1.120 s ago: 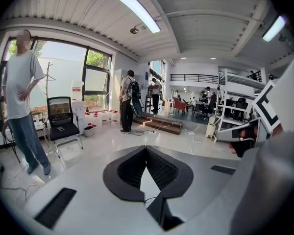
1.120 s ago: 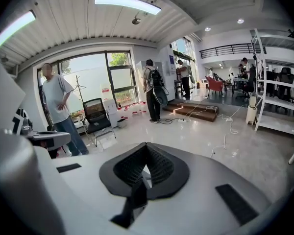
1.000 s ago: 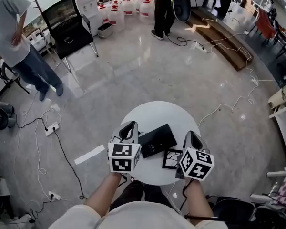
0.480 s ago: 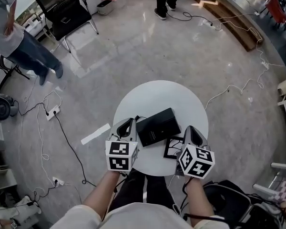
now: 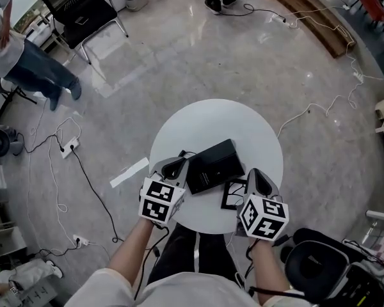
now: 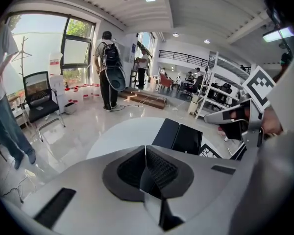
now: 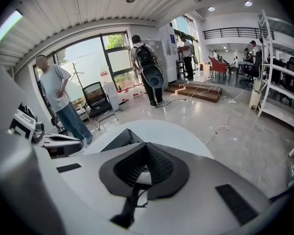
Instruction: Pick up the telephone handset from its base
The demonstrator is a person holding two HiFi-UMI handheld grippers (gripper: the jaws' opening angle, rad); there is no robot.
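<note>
A flat black telephone (image 5: 211,166) lies on the round white table (image 5: 211,123), and a thin cord leaves its left corner. In the left gripper view the telephone (image 6: 179,137) shows as two black panels side by side; the narrower left one looks like the handset. My left gripper (image 5: 175,167) hovers just left of the phone, shut and empty, its tips (image 6: 145,151) meeting. My right gripper (image 5: 256,179) hangs at the phone's near right, over a black square frame (image 5: 232,196). Its jaws (image 7: 147,147) also meet, with nothing between them.
On the floor are cables, a power strip (image 5: 69,148) and a white tape strip (image 5: 129,171) left of the table. A black office chair (image 5: 83,11) and a standing person (image 5: 19,50) are at far left. A black bag (image 5: 313,267) sits by my right side.
Both grippers have sunk toward the table beside the phone. The left one has tipped further downward. The head view has swung down, so the table sits higher in the picture.
</note>
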